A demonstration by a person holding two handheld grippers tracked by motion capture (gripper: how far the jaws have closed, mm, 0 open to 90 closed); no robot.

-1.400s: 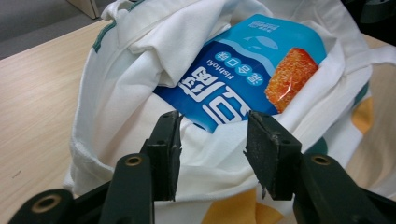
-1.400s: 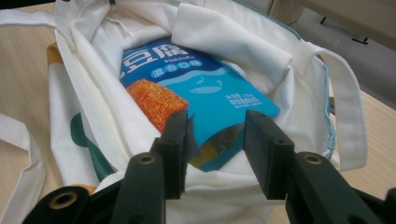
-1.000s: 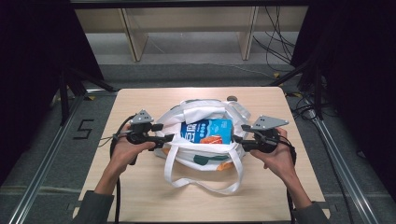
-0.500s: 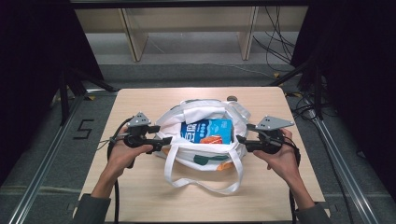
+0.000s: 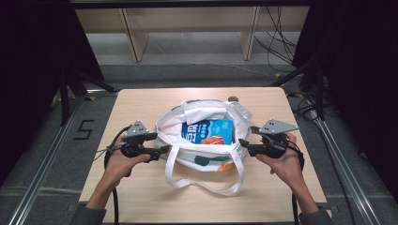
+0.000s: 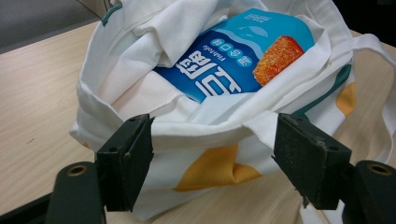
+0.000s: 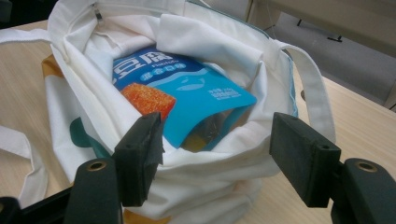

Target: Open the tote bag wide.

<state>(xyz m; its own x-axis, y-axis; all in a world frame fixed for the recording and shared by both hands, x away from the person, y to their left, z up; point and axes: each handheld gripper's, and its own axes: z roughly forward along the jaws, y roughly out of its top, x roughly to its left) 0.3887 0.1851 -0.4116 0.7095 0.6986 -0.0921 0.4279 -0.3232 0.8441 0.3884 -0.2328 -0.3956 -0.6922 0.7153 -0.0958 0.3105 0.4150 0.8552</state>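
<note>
Soft white canvas tote bag (image 5: 202, 140) holds a glossy blue snack packet (image 5: 208, 131).
Left gripper (image 5: 162, 150) and right gripper (image 5: 242, 143), jaws just opening wide, flank its rim, gripping nothing.

A recording lab or test studio, not a home.

Around the plain wooden table (image 5: 141, 192): black curtains (image 5: 33, 56), floor rails (image 5: 44, 164), a taped numeral "5" (image 5: 84, 130) left of it, loose cables (image 5: 277, 51) and bare shelving (image 5: 187, 23) beyond.
</note>
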